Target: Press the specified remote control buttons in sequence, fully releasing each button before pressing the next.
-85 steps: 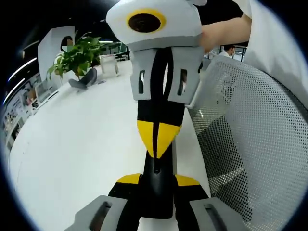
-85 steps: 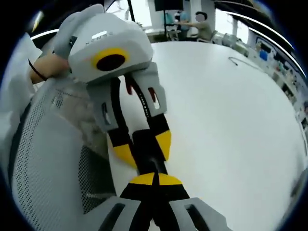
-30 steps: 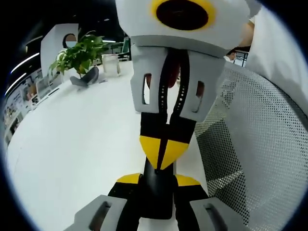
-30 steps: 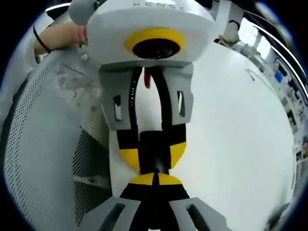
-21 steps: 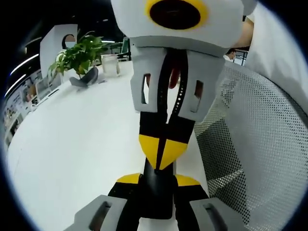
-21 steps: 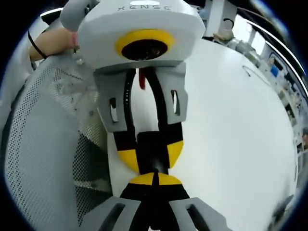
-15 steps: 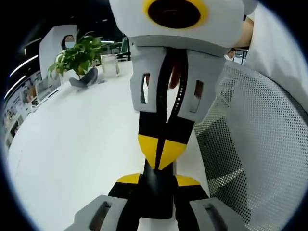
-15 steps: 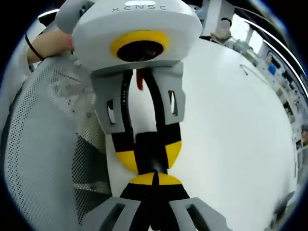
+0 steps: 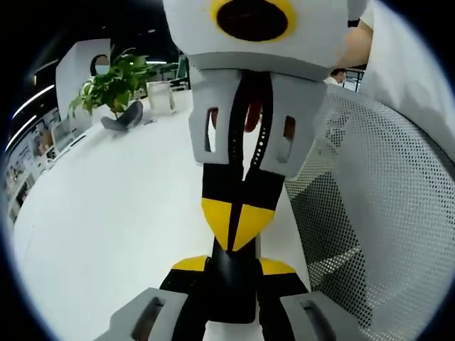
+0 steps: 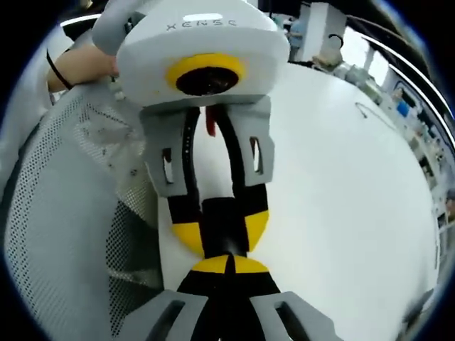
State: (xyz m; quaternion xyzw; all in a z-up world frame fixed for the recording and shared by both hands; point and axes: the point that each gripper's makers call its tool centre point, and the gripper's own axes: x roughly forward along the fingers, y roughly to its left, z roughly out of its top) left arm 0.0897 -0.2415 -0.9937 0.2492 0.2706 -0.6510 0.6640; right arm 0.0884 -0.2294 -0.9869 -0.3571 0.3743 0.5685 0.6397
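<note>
- Tongs meet nose to nose above the table's edge: the right gripper (image 10: 227,264) is clenched on nothing, its yellow tips together and touching the end of the remote (image 10: 225,213).
- The left gripper (image 9: 231,266) grasps that black remote (image 9: 231,291) between its jaws, so the remote is held in the air rather than lying on the table.
- Compared with nearly three seconds ago, the right gripper (image 9: 236,220) stands closer and more squarely head-on to the left one; over the last half second hardly anything shifts.
- The white table (image 9: 106,213) spreads wide and bare on the far side of the tongs, with a potted plant (image 9: 114,78) well apart at its far edge.
- On the other side a white mesh chair (image 9: 384,213) stands just beside the table's rim, close to both tongs.
</note>
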